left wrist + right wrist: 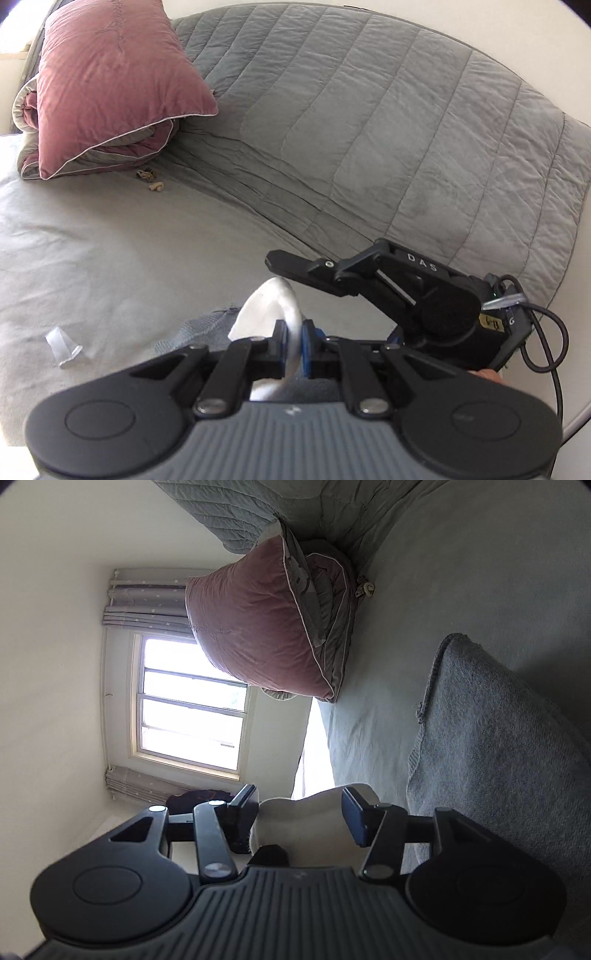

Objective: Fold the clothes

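Left wrist view: left gripper (293,341) jaws pinched on a fold of white cloth (267,308), held above the grey bed sheet (110,251). Right gripper (300,819) jaws spread, white cloth between them, contact unclear. Grey knit garment (498,746) lies just beside. Pink pillow (114,81) well apart, against quilted headboard cover (388,129).

A grey-sheeted bed (92,236) carries a pink pillow (110,81) and quilted grey cover (369,129); a bright window (192,705) with starred curtains (147,605) breaks cream walls (51,664).
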The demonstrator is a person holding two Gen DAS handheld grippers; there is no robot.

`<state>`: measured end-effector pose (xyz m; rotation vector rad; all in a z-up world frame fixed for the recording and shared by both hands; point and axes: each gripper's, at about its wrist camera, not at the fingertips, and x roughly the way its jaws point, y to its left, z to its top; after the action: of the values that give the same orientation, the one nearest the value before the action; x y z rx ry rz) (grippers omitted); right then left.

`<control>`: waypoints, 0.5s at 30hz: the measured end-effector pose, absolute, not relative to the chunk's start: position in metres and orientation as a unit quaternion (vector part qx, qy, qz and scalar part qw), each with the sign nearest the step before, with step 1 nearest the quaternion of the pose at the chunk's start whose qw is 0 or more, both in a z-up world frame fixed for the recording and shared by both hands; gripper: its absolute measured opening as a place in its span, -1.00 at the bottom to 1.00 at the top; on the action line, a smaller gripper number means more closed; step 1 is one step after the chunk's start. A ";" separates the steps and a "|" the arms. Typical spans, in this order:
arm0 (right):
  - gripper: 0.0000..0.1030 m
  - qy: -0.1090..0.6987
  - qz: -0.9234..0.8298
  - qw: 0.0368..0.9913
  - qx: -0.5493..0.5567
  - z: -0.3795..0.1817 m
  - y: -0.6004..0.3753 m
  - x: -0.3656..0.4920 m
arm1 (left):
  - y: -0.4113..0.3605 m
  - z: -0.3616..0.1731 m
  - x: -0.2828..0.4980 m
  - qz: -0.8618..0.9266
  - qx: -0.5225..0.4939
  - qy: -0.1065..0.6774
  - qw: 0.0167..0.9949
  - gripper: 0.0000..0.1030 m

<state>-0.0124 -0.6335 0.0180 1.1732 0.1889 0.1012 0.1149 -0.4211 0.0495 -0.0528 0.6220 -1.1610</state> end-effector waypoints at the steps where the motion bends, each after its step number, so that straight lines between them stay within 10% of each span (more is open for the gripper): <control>1: 0.05 0.090 0.040 0.834 0.543 0.020 -0.634 -0.015 | -0.423 0.044 0.112 -0.550 -0.018 0.294 0.782 -0.85; 15: 0.28 0.128 -0.059 0.931 0.336 0.052 -0.616 -0.046 | -0.413 -0.004 0.066 -0.643 0.081 0.370 0.665 -0.24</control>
<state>-0.0461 -0.6158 0.0521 0.6885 0.2620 -0.1202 0.0662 -0.4133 -0.0035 0.1823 0.8351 -1.4529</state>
